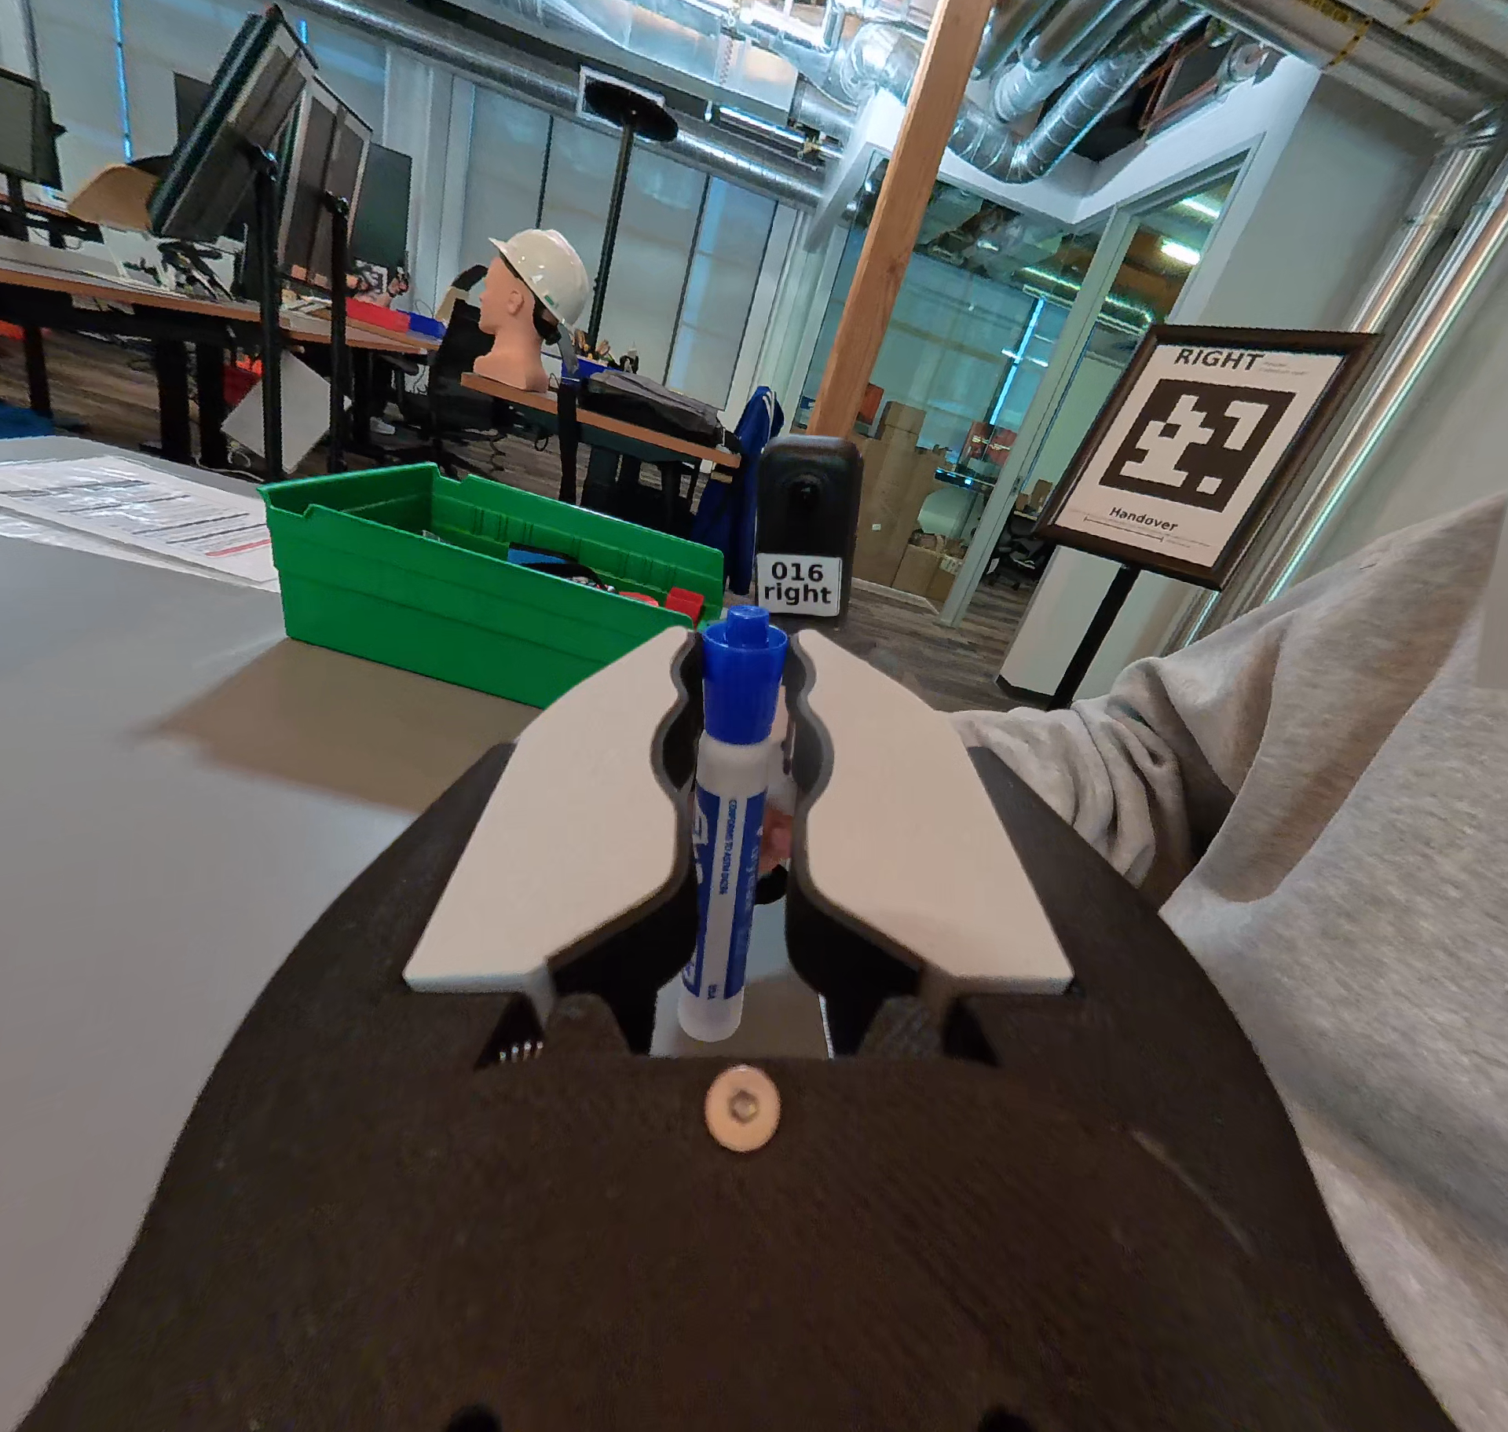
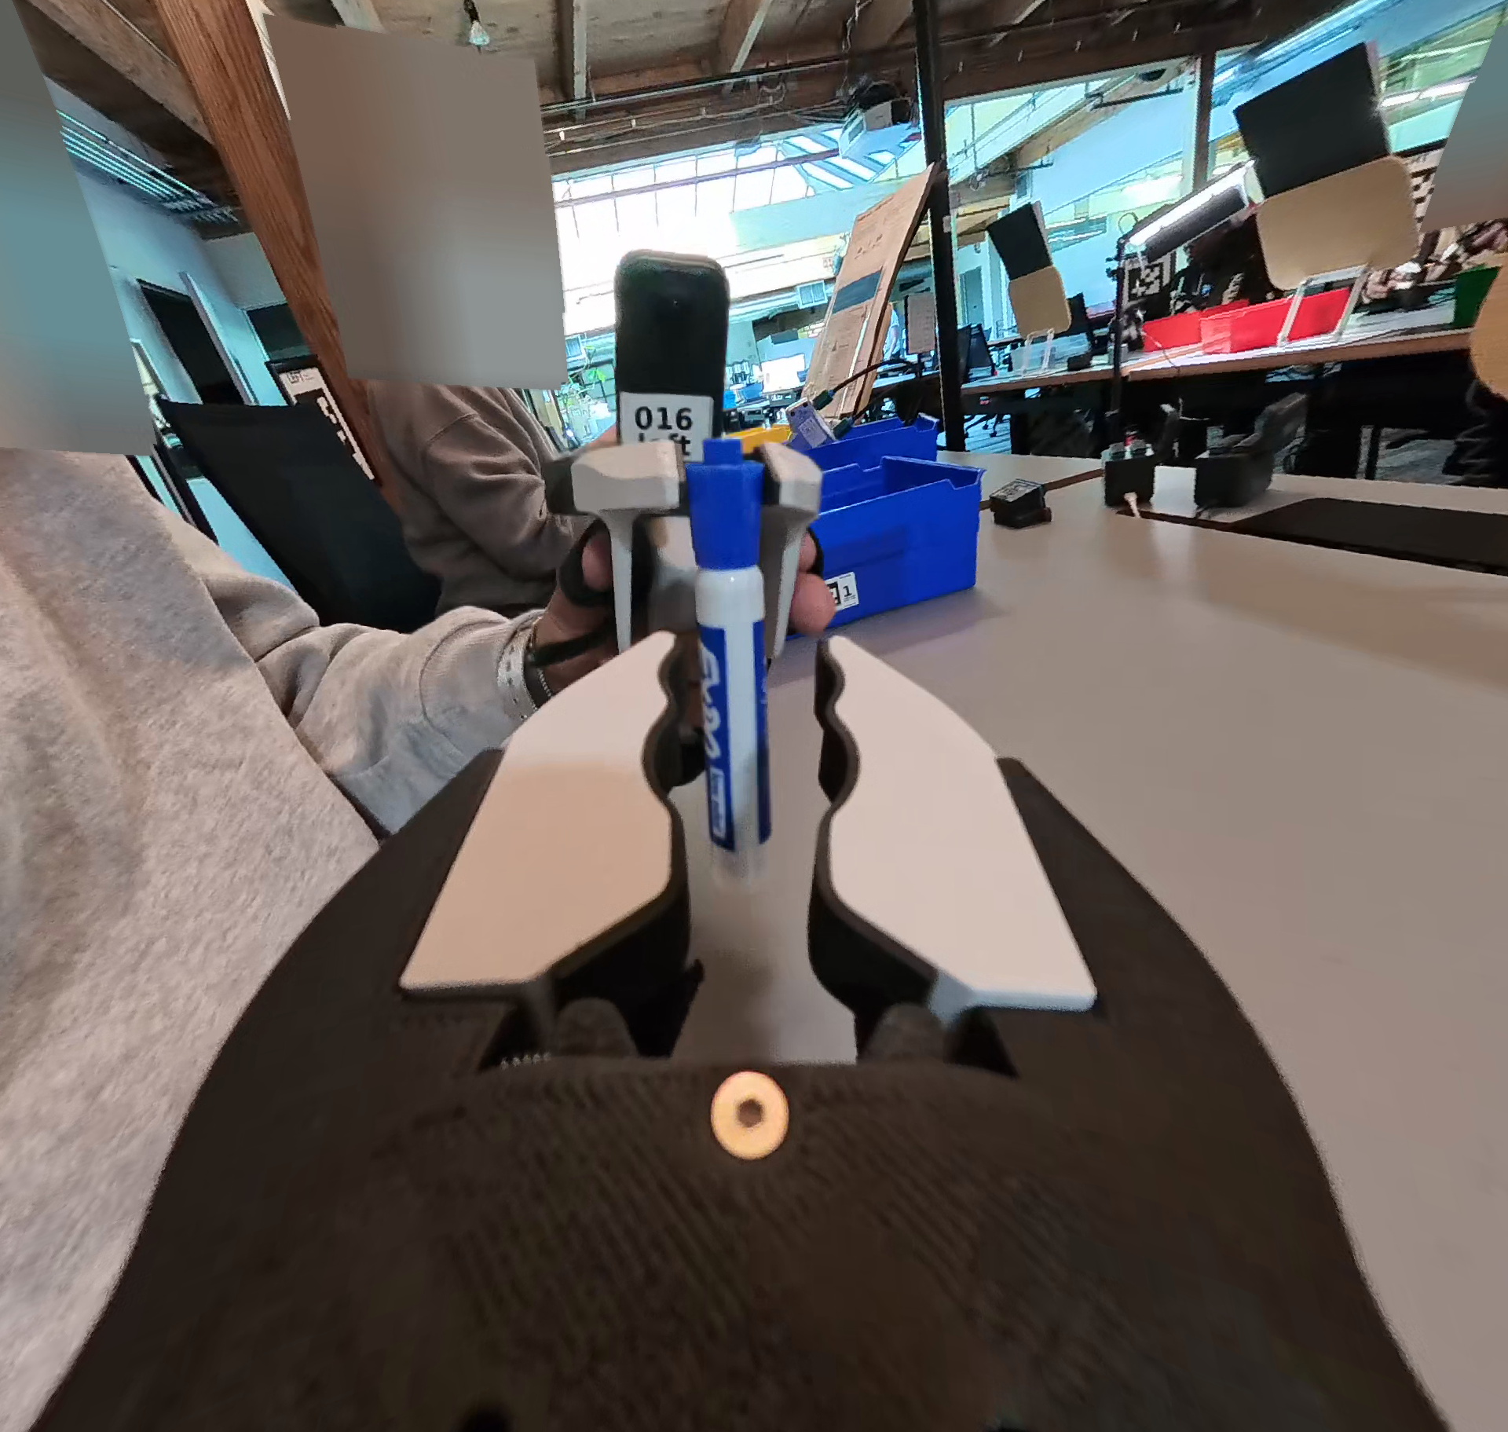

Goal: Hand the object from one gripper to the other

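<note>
Right gripper (image 2: 747, 658) fingers stand spread around the marker's (image 2: 732, 658) lower barrel, while left gripper (image 1: 738, 650) fingers pinch its blue cap upright above the bench (image 2: 1142, 699), leaving barrel free for the handover.

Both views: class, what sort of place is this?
Probably an open-plan workshop or lab office: desks with monitors, bare ceiling ducts, and parts bins, green and blue.

- Left gripper (image 2: 723, 472) clamps upright marker (image 2: 730, 642) at its blue cap.
- Right gripper (image 2: 744, 670) jaws apart around barrel.
- Blue bin (image 2: 906, 532) behind, on desk (image 2: 1183, 724).
</note>
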Demonstrator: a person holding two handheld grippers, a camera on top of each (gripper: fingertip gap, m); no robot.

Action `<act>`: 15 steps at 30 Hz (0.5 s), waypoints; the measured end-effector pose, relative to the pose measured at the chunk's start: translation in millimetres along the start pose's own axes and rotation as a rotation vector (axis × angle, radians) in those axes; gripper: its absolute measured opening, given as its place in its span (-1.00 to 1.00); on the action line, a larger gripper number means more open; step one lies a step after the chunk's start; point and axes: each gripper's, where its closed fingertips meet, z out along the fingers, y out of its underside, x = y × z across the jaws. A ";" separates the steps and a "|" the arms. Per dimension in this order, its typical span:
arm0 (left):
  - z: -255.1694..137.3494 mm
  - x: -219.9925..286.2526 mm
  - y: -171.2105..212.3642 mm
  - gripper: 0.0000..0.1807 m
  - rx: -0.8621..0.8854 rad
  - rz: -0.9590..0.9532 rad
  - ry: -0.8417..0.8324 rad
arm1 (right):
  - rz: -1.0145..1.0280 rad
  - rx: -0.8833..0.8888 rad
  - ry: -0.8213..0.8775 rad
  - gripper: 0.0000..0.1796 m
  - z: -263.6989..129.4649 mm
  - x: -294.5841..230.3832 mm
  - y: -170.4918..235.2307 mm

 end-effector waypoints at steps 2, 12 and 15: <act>1.6 -0.4 4.2 -0.79 -0.008 0.000 0.001 | -0.005 -0.014 -0.010 -0.66 2.3 -2.8 2.5; 7.0 -0.1 17.7 -0.79 -0.031 -0.018 0.016 | -0.028 -0.041 -0.014 -0.74 4.8 -5.2 6.9; 8.7 1.6 19.6 -0.79 -0.037 -0.016 0.022 | -0.037 -0.047 -0.014 -0.77 4.9 -5.3 7.9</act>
